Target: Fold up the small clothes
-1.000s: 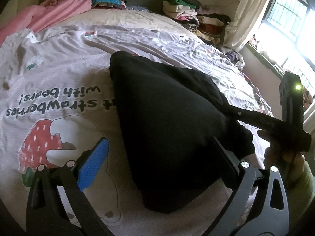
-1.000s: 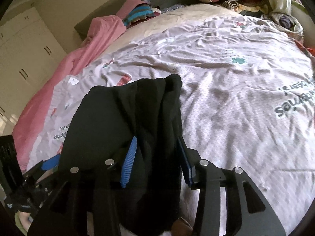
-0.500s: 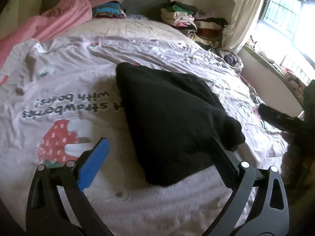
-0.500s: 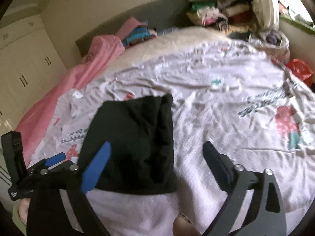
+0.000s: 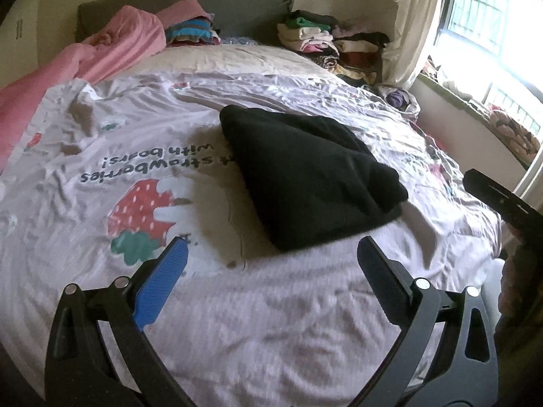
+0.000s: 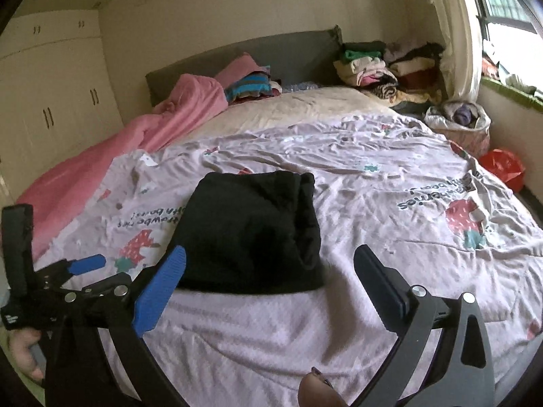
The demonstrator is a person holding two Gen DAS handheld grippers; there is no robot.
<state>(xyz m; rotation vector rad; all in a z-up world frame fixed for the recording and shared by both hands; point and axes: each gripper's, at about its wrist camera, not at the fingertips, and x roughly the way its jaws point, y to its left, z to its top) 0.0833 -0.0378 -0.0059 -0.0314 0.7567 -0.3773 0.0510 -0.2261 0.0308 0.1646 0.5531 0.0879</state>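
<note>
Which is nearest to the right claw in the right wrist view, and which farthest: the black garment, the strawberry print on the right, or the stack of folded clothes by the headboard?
From the right claw:
1. Black garment, folded, just ahead, slightly left.
2. Strawberry print, farther out on the right of the bedspread.
3. Stack of folded clothes, far corner by the headboard, near the window.

A plain black garment [image 5: 305, 176] is seen on a pale lilac sheet [image 5: 271, 322] printed with red strawberries [image 5: 142, 210] at eight o'clock.

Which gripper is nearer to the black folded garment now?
Right, slightly. The right gripper is open at the black folded garment's near edge, one finger overlapping it. The left gripper is open, just short of the near corner.
</note>
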